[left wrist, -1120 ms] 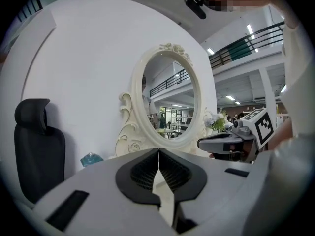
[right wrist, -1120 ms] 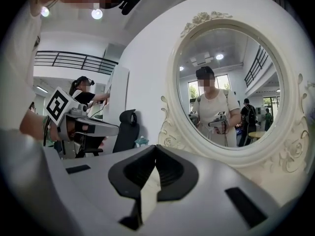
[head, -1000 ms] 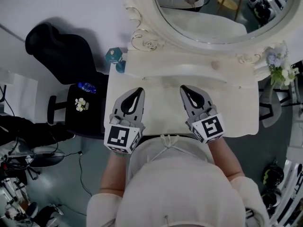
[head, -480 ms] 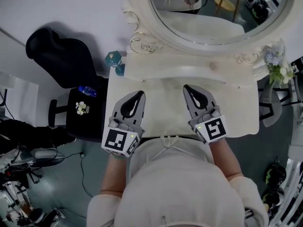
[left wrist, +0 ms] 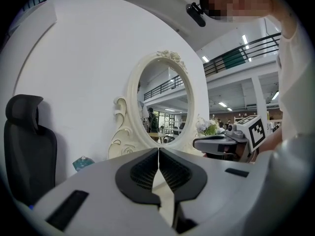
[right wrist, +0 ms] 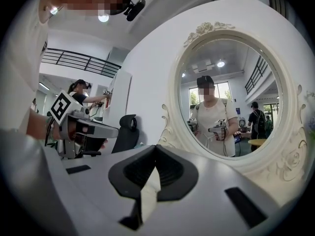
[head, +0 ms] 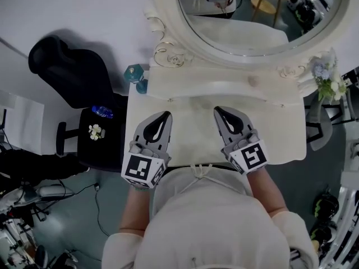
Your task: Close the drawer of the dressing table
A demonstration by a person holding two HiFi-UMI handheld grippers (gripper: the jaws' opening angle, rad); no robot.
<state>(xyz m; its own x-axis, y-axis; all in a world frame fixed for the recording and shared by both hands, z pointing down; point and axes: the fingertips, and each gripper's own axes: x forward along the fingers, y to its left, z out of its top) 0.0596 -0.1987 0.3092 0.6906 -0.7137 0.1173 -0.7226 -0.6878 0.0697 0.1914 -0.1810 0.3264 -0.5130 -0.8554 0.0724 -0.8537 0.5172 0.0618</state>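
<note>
Jaws together — dressing table (head: 280, 133) crosswise

The mirror (head: 258, 27) runs off the head view's top edge. The person's torso (head: 207, 217) covers the table's (head: 280, 133) front edge, so whether the drawer stands open cannot be told.

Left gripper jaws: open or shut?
Shut. In its own view the left gripper has its pads meeting at the tips, with nothing between them.
</note>
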